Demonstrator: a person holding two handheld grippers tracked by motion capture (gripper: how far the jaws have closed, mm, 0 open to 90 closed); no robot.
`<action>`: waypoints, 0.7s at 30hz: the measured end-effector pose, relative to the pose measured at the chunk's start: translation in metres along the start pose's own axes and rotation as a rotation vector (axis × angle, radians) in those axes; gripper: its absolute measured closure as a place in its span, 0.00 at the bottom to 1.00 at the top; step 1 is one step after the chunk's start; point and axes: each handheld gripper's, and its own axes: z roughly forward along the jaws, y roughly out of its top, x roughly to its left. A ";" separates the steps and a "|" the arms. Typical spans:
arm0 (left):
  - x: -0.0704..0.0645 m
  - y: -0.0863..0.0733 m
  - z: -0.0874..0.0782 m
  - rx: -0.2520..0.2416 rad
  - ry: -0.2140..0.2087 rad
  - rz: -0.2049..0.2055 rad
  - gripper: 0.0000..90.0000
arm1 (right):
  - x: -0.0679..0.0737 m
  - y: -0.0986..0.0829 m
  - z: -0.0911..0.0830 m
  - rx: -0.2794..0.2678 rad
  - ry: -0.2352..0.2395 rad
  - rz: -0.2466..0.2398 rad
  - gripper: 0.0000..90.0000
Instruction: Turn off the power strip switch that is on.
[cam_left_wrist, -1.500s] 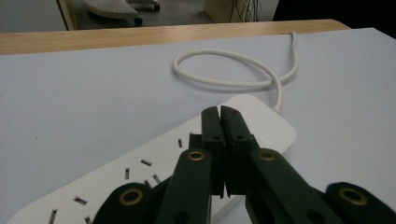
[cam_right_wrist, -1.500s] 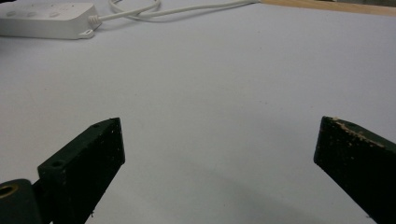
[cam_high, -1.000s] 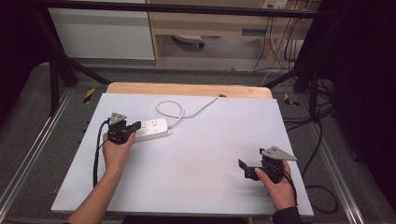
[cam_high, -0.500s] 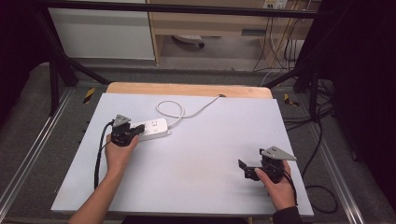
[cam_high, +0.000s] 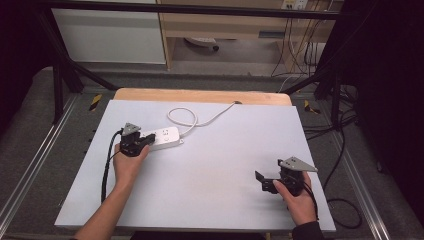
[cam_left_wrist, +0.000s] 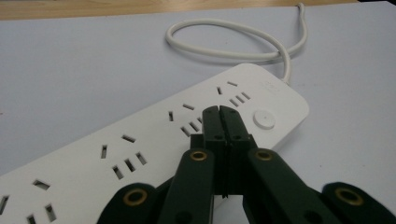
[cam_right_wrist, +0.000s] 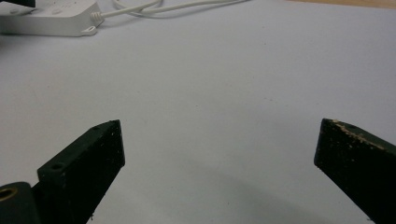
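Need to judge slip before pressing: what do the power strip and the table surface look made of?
Power strip: looks like smooth white moulded plastic, faint sheen, rounded edges, cut socket slots. Table surface: matte pale grey sheet, likely laminate or coated board; a bare wooden edge shows along the far side.

White power strip (cam_left_wrist: 154, 144) and cord (cam_left_wrist: 233, 44) on pale grey table (cam_high: 210, 165)

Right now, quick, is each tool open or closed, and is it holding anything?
Left tool: closed, holding nothing, its tips over the white power strip.
Right tool: open, holding nothing, above the bare table.
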 end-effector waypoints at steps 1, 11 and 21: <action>0.000 0.000 0.000 0.002 0.000 0.000 1.00 | 0.000 0.000 0.000 -0.001 -0.001 0.000 0.03; -0.001 -0.001 0.001 0.009 0.003 0.005 1.00 | -0.001 0.000 0.000 0.000 0.001 0.000 0.03; 0.001 -0.003 0.002 0.010 0.004 -0.004 1.00 | -0.001 0.000 0.000 0.005 0.002 0.002 0.03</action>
